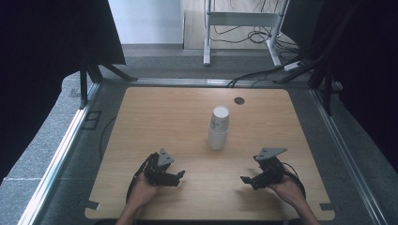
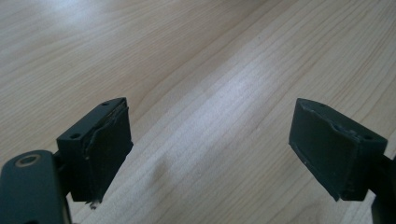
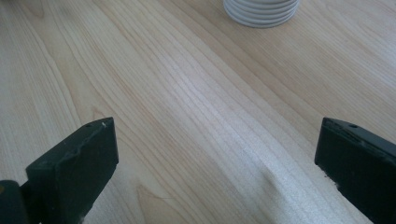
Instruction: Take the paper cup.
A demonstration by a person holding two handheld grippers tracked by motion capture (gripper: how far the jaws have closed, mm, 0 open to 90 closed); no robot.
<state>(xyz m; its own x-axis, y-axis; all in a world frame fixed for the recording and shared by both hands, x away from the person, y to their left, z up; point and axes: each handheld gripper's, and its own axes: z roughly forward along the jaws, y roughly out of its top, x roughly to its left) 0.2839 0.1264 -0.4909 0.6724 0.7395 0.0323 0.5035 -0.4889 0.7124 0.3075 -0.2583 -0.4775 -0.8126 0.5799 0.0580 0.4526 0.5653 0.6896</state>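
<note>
A stack of white paper cups [image 1: 218, 127] stands upside down near the middle of the wooden table [image 1: 155, 117]. Its stacked rims [image 3: 260, 10] show at the top of the right gripper view. My left gripper [image 1: 180, 177] rests low at the front left of the table, held in a hand, its jaws open over bare wood [image 2: 210, 149]. My right gripper [image 1: 246, 180] sits at the front right, also open with nothing between its fingers [image 3: 77, 168]. Both grippers point inward toward each other, well short of the cups.
A small dark round hole [image 1: 239, 100] is set in the table near its far edge. Beyond the table are grey carpet, a white desk frame [image 1: 241, 21] and loose cables [image 1: 256, 75]. Black curtains hang at both sides.
</note>
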